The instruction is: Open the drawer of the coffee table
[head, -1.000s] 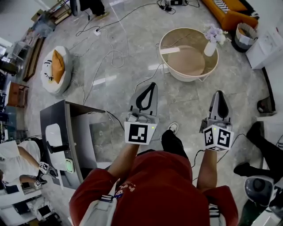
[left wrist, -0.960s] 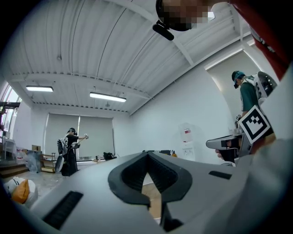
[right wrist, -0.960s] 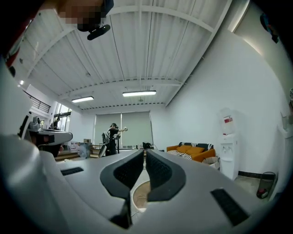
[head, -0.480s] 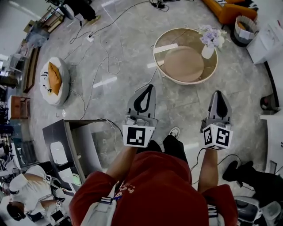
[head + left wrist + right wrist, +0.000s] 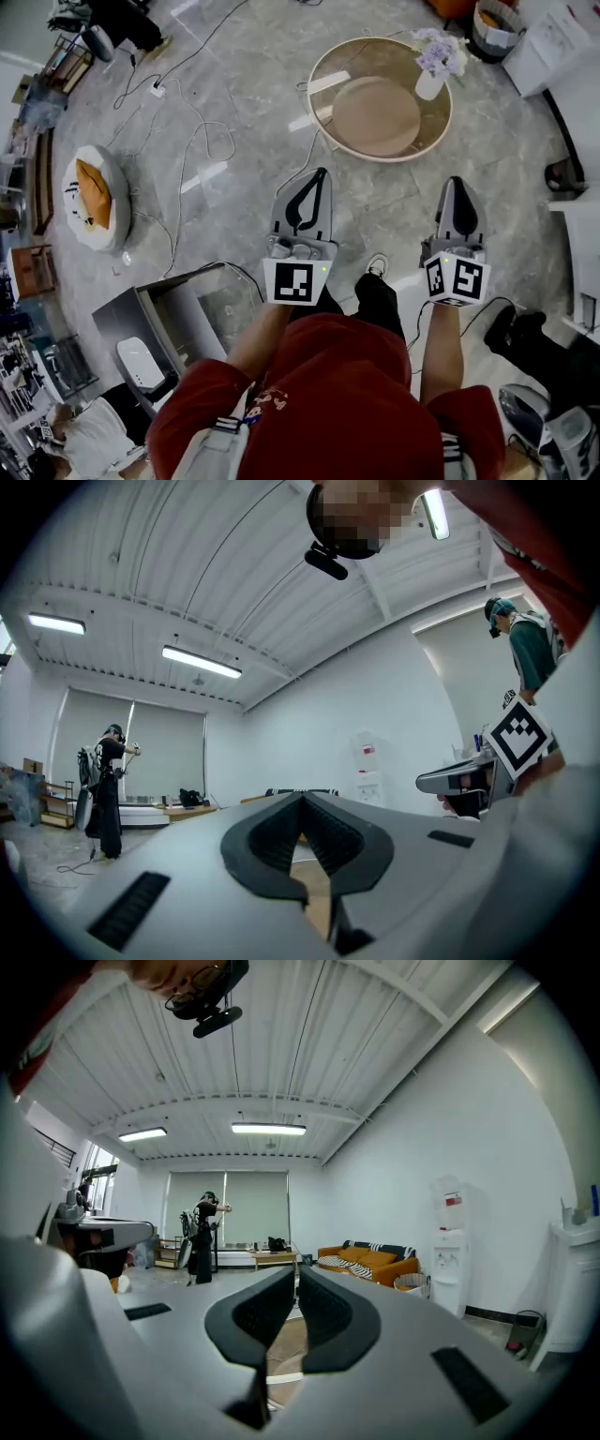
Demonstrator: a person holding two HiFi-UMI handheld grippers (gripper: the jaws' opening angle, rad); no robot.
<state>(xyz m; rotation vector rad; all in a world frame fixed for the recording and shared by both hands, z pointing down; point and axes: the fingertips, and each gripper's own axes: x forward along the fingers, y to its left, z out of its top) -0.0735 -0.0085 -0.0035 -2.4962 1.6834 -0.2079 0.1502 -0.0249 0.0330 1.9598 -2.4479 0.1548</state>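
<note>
The round coffee table (image 5: 323, 141) with a pale rim and a brown inner shelf stands on the marble floor ahead of me. A white vase of lilac flowers (image 5: 430, 82) rests on its right side. No drawer shows in any view. My left gripper (image 5: 321, 174) is held level and short of the table's near edge, shut with nothing in it; its jaws (image 5: 302, 799) meet at the tip. My right gripper (image 5: 456, 184) hangs level to the right of it, also shut and holding nothing (image 5: 295, 1271). A strip of the brown table shows below the right jaws.
Cables (image 5: 202, 141) trail over the floor to the left. A white and orange floor cushion (image 5: 89, 192) lies far left, and a grey cabinet (image 5: 178, 319) stands at lower left. A white unit (image 5: 553, 42) and a basket (image 5: 492, 21) are beside the table; another person's legs (image 5: 530, 342) are at lower right.
The view has shifted forward over the floor: the grey cabinet and the cushion have slid toward the lower left, and the table sits a little higher. Both grippers stay shut, side by side.
</note>
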